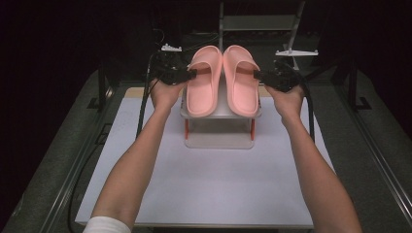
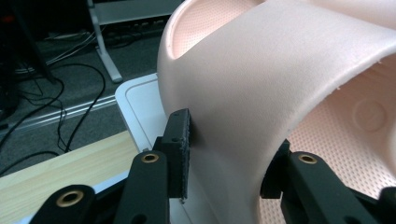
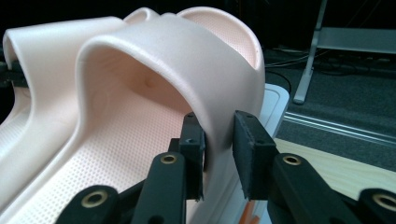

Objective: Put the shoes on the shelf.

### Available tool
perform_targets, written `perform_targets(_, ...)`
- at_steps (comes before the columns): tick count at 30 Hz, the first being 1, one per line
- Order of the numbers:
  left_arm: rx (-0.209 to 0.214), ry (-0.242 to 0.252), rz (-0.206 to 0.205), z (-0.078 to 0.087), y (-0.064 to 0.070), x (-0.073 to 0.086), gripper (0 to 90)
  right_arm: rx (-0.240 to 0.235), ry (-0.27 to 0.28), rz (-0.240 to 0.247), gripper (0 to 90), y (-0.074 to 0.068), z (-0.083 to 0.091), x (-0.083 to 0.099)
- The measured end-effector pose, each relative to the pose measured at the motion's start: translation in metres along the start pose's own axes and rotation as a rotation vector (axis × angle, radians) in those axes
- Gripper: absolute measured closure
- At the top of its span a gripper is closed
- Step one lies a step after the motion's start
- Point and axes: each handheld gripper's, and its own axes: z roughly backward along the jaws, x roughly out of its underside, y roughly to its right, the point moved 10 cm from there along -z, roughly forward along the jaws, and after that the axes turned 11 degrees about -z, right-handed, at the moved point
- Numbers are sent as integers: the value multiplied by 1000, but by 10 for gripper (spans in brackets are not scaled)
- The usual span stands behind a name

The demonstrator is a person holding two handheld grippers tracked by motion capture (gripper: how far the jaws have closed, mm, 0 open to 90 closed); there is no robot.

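Two pink slide slippers lie side by side, toes away from me, on a small white rack (image 1: 219,139) with orange legs. My left gripper (image 1: 190,74) is shut on the outer side of the left slipper's (image 1: 203,87) strap. In the left gripper view the strap (image 2: 261,88) sits between the pads, one outside and one inside, at my left gripper (image 2: 229,163). From the other side, my right gripper (image 1: 257,75) is shut on the right slipper's (image 1: 241,85) strap. The right gripper view shows my right gripper (image 3: 218,149) pinching the strap wall (image 3: 187,56).
The rack stands at the back of a white mat (image 1: 209,184) on a wooden tabletop (image 2: 60,163). Metal stand legs (image 1: 296,51) and loose cables (image 2: 60,93) are on the dark floor behind. Rails run along both table sides.
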Motion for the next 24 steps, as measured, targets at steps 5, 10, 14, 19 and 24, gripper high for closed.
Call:
perform_targets(5, 1, -23, -6, -5, 1, 4, 591, 2, -5, -7, 698, -2, -5, 3)
perform_targets(10, 16, -44, -16, -12, 6, 8, 570, 6, -23, 4, 674, -4, -9, 7)
perform_targets(14, 26, -36, -19, -12, 8, 7, 559, 5, -27, 1, 672, -4, -12, 9)
perform_targets(19, 28, -37, -17, -12, 8, 7, 554, -4, -22, 0, 662, -6, -13, 8)
perform_targets(24, 27, -35, -19, -13, 8, 6, 551, -13, -15, -3, 642, -8, -13, 8)
